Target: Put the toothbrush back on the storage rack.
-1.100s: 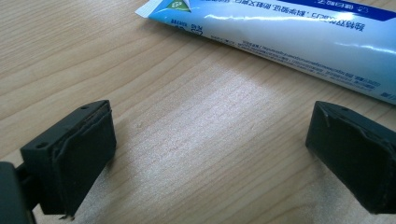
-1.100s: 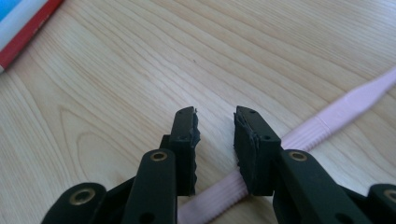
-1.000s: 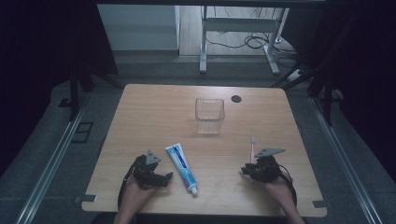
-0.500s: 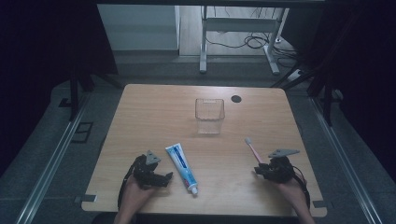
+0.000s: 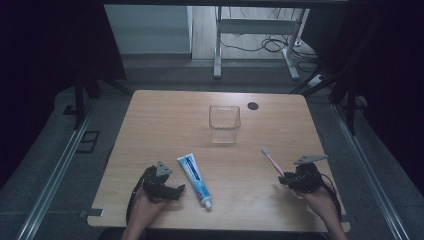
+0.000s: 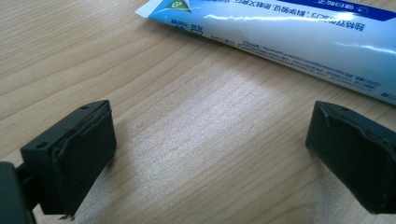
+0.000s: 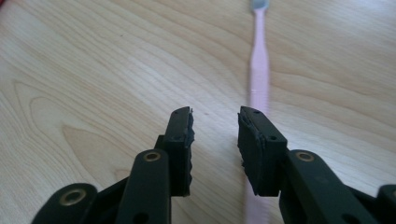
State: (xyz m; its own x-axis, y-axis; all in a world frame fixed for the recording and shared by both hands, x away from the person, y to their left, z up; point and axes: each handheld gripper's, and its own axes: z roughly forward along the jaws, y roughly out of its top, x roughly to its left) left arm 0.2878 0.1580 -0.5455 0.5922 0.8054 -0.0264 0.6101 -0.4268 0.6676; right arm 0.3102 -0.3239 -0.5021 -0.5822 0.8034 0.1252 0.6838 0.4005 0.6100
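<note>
A pink toothbrush (image 5: 272, 160) lies on the wooden table (image 5: 165, 125) at the right, bristles toward the far side. My right gripper (image 5: 285, 180) sits just near and right of its handle. In the right gripper view the toothbrush (image 7: 259, 70) runs along the table and passes under the right-hand jaw. My right gripper (image 7: 215, 123) has just been opening; its jaws stand a little apart with nothing between them. A blue and white toothpaste tube (image 5: 194, 178) lies near the front, cap toward me. My left gripper (image 5: 173, 190) rests left of it, and in its own view the left gripper (image 6: 212, 128) stands open wide over bare wood, the toothpaste tube (image 6: 299, 32) just beyond.
A clear plastic cup (image 5: 225, 123) stands upright at the table's middle. A small black disc (image 5: 253, 105) lies near the far edge. Dark floor, metal rails and a desk frame surround the table.
My right hand has drawn back to the right and toward the near edge, away from the toothbrush. The toothbrush stays lying on the table. The left hand has not moved.
</note>
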